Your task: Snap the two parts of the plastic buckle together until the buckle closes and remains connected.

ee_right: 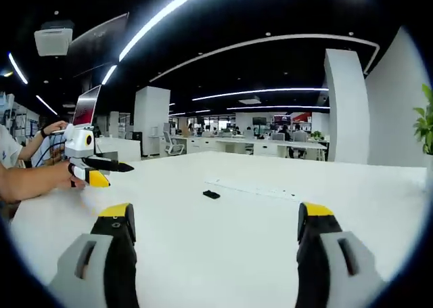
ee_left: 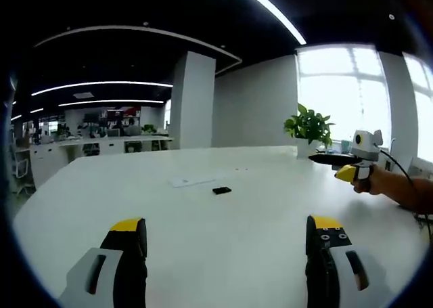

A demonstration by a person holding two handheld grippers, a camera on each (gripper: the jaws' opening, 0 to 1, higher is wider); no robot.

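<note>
Nothing is being gripped yet: left gripper [ee_left: 226,244] and right gripper [ee_right: 216,237] are being held released above the table [ee_left: 203,247]; buckle [ee_left: 221,190] is lying untouched mid-table, closure unclear.

The right gripper [ee_right: 215,240] rises from the bottom edge with its two black, yellow-tipped jaws spread wide apart, nothing between them. Beyond the jaws lies a broad white desk [ee_right: 270,220]. On it, well ahead, sits a small black plastic buckle [ee_right: 211,194] — just beside a thin, flat white strip [ee_right: 260,189]. At the left, a person's hand [ee_right: 71,174] holds the left gripper [ee_right: 111,166] above the desk's edge — whether its black jaws are parted cannot be told.
</note>
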